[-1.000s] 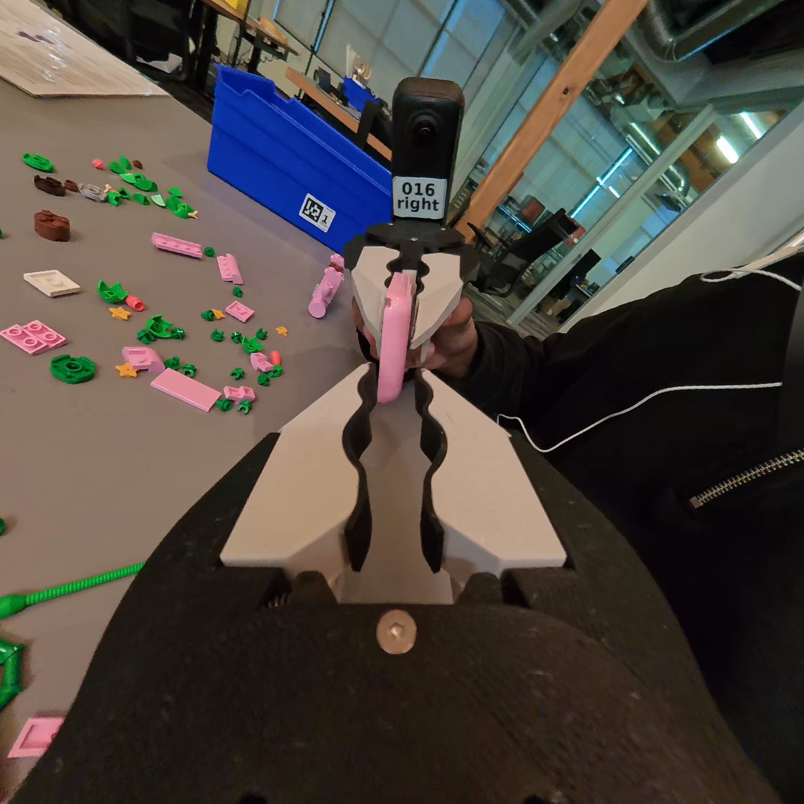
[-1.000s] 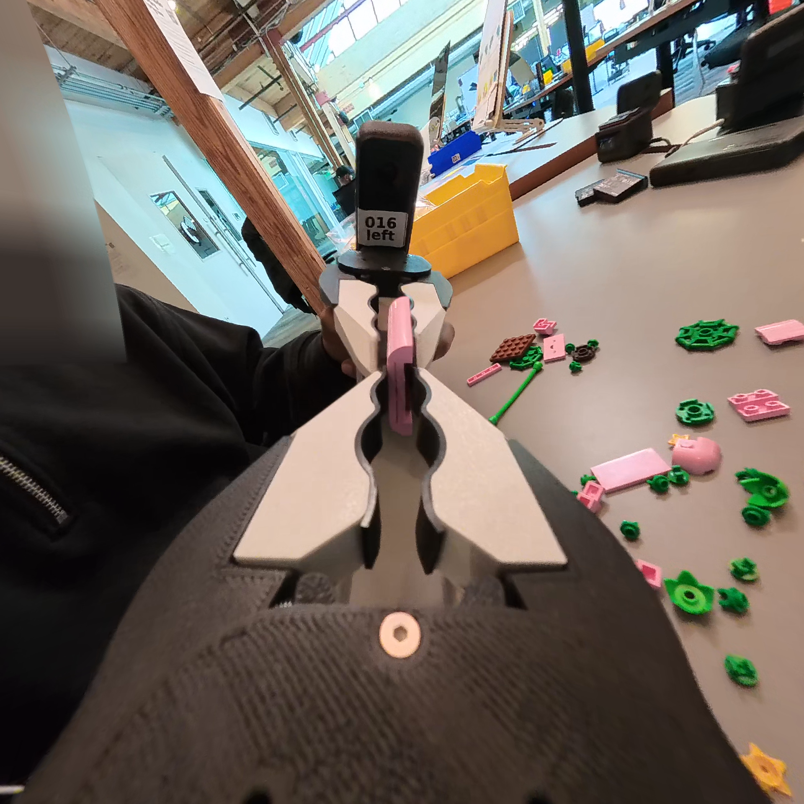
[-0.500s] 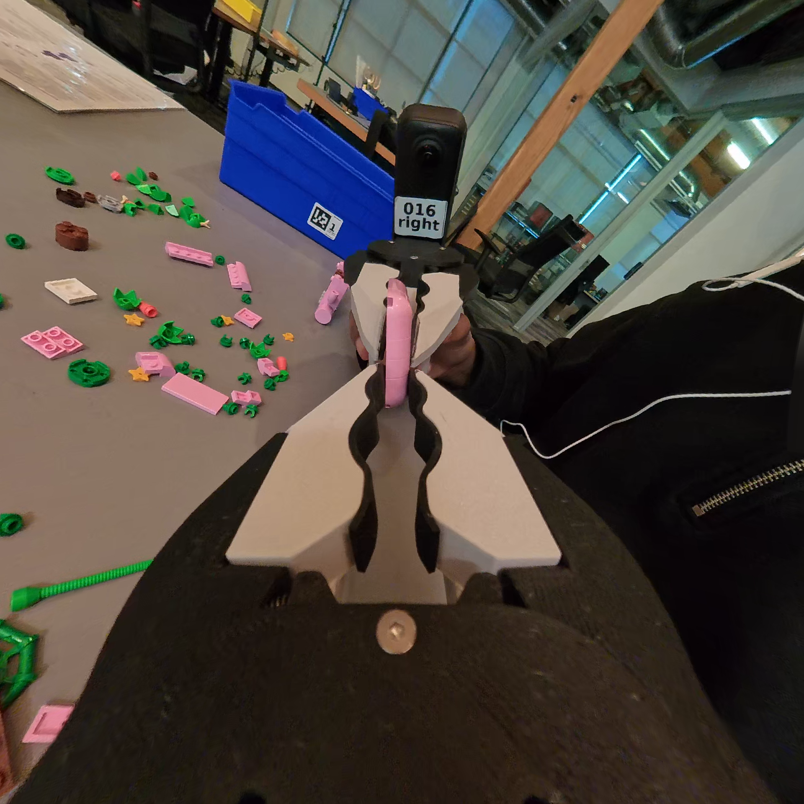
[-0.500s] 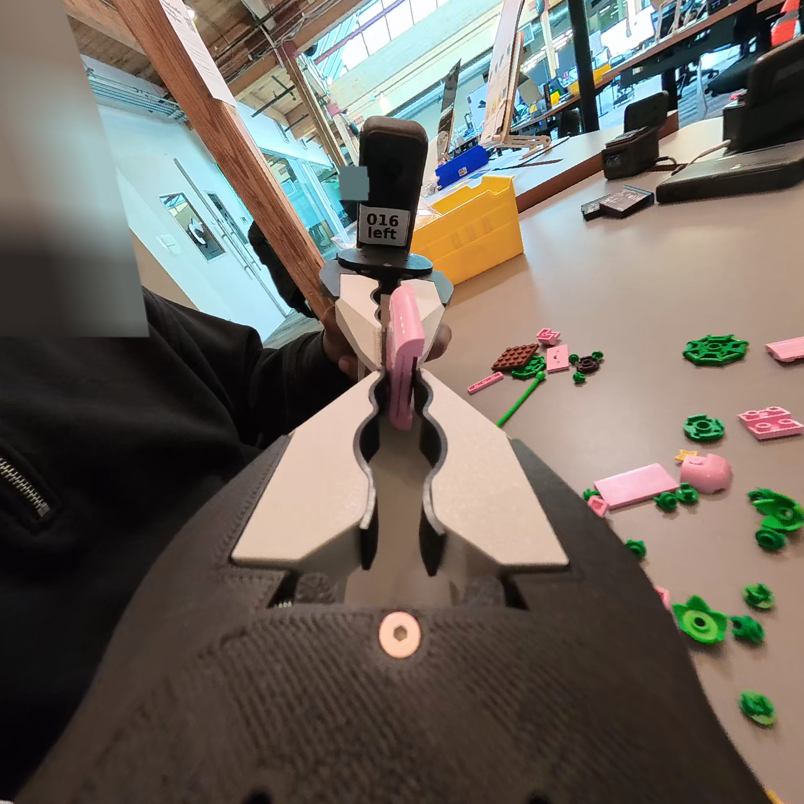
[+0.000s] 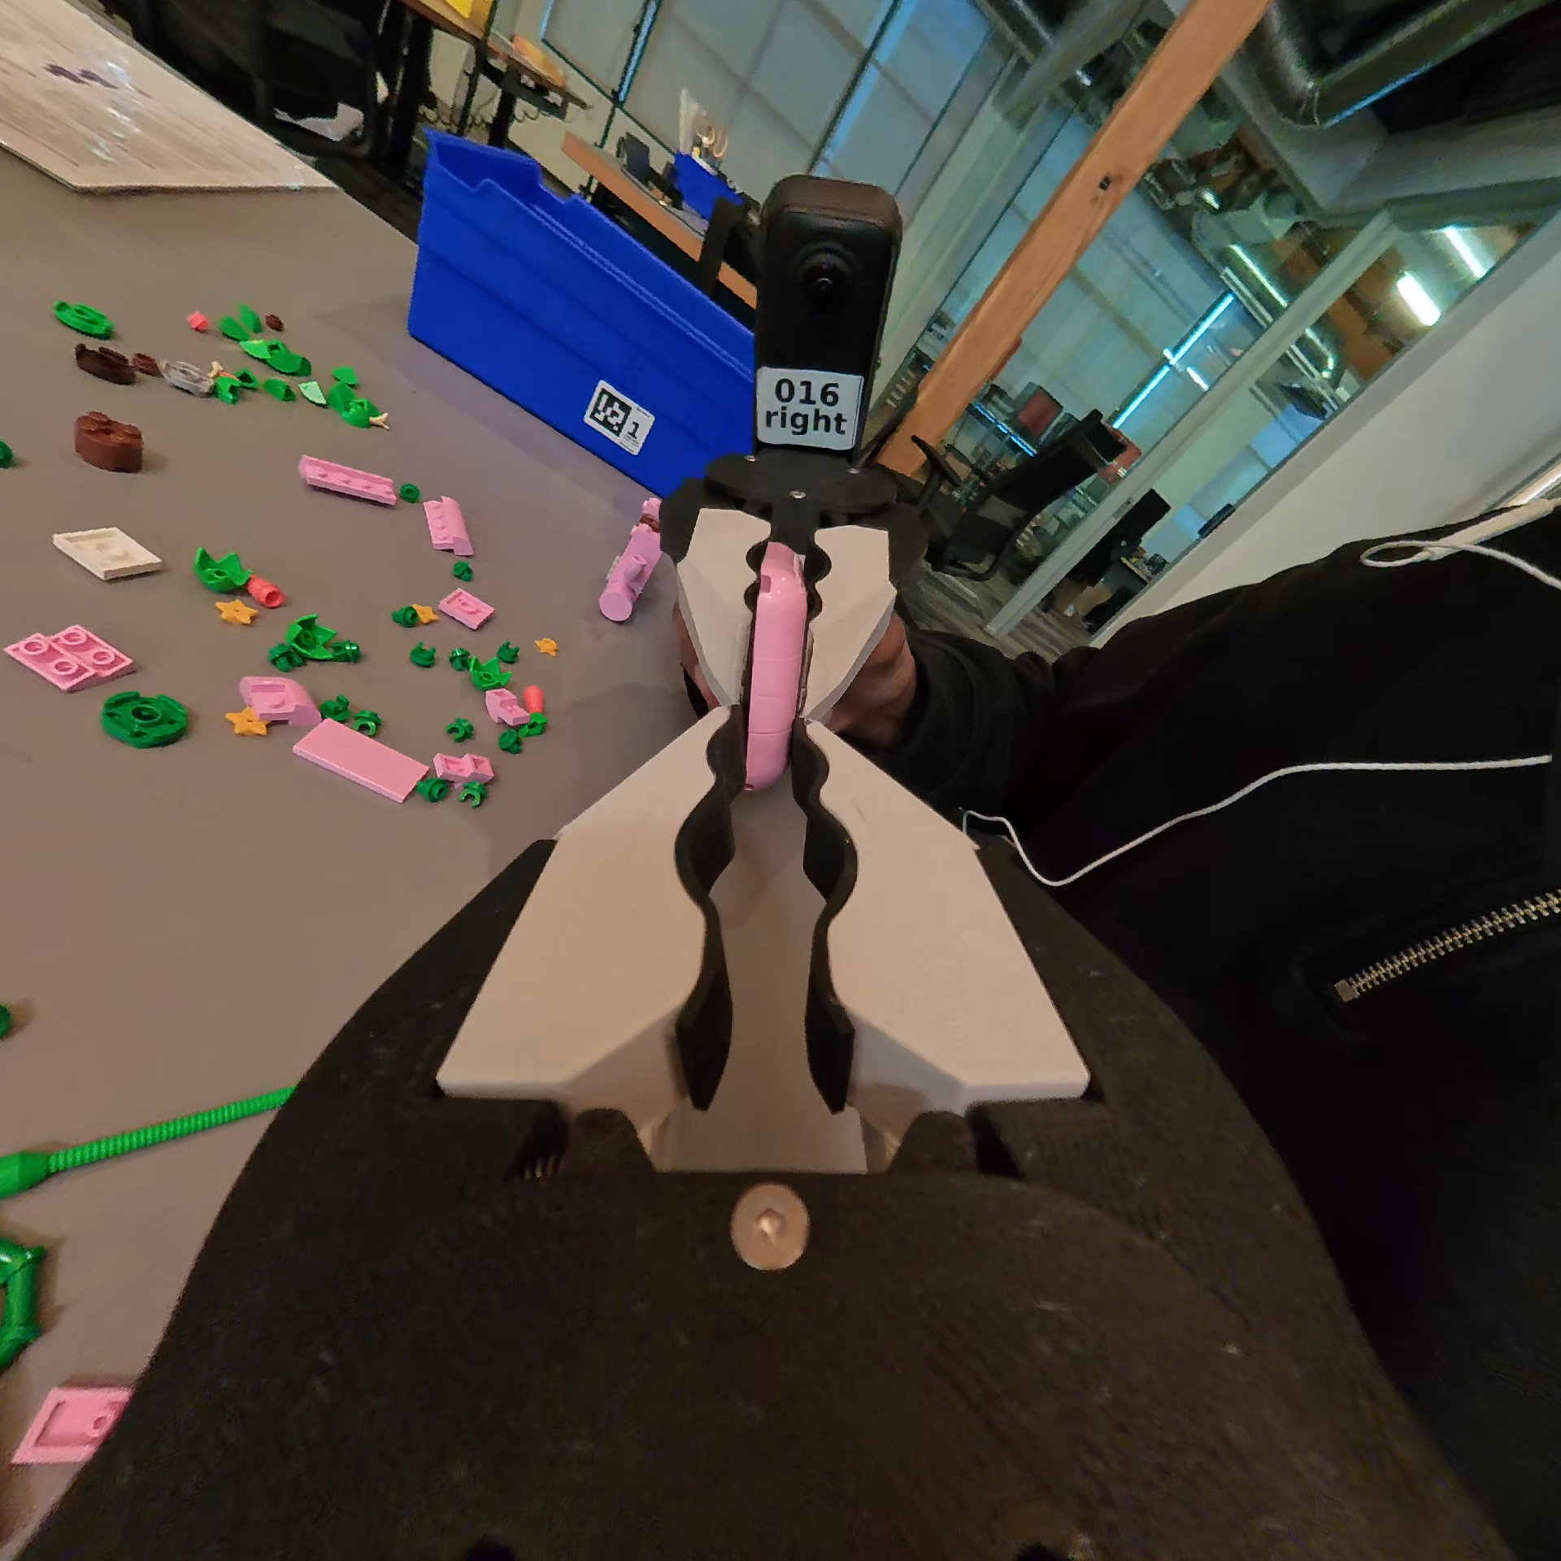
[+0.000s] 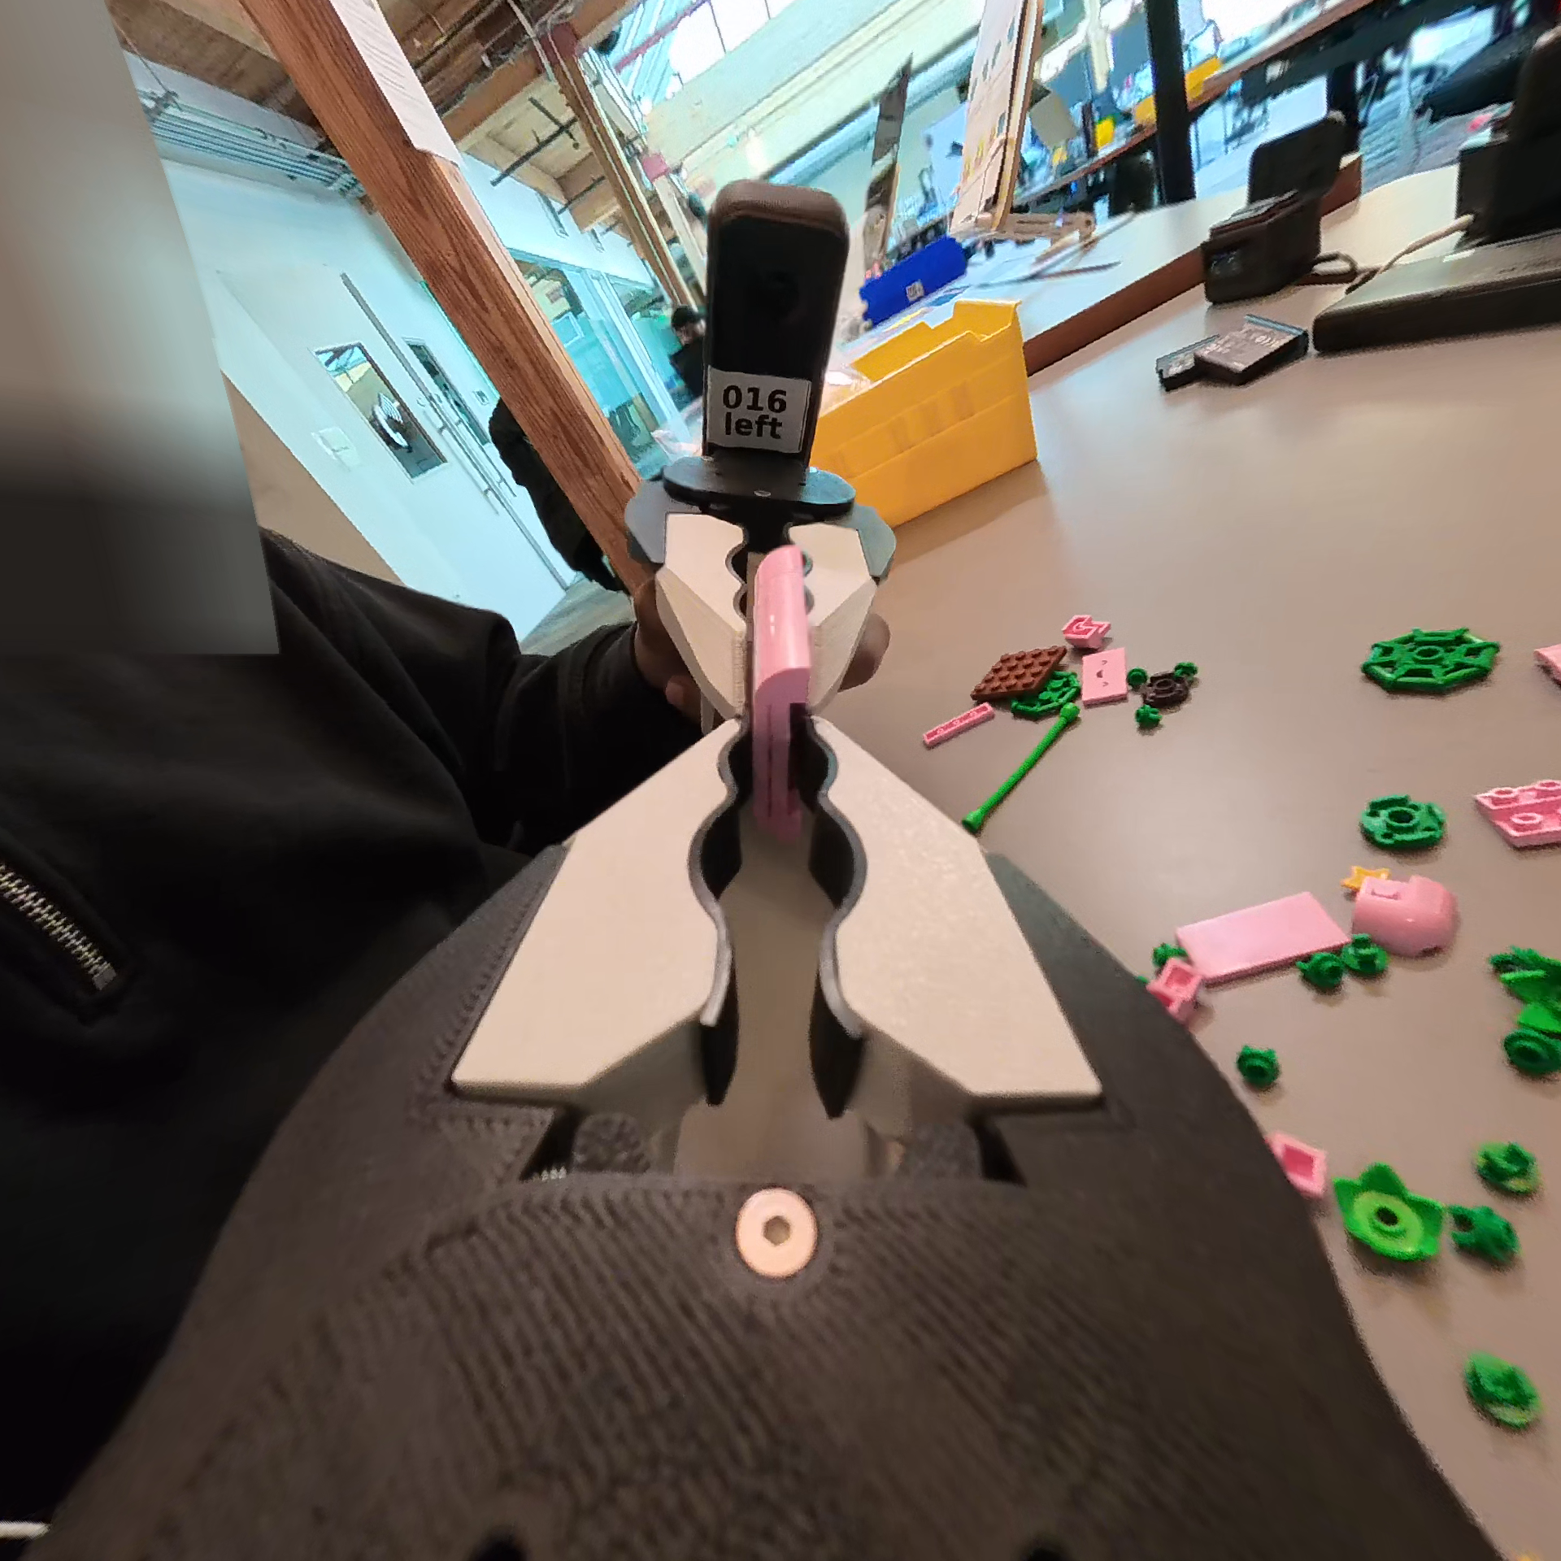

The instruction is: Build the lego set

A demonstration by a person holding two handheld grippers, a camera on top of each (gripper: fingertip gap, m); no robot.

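A flat pink lego piece (image 5: 773, 667) is held on edge in the air between my two grippers, which face each other tip to tip. My left gripper (image 5: 769, 743) is shut on its near end. My right gripper (image 5: 781, 583), held by a hand, is shut on its far end. In the right wrist view the same pink piece (image 6: 781, 667) looks like two thin pink parts laid together, with my right gripper (image 6: 781, 752) shut on the near part and the left gripper (image 6: 777, 608) beyond. How the parts join is hidden by the fingers.
Loose pink and green lego pieces lie on the grey table (image 5: 211, 887), among them a pink tile (image 5: 359, 758), a green stem (image 5: 160, 1132) and a brown plate (image 6: 1018, 671). A blue bin (image 5: 549, 279) and a yellow bin (image 6: 938, 414) stand at the edges. A person's black jacket (image 5: 1267, 845) is close by. My two grippers' fingertips are within a few centimetres of each other. The pink tile (image 5: 359, 758) is about 12 centimetres from both grippers' fingertips. It is also in sight in the right wrist view (image 6: 1253, 928).
Both grippers stay shut on the pink piece. The pair has shifted slightly over the table and the pink piece has tilted a little between the tips.
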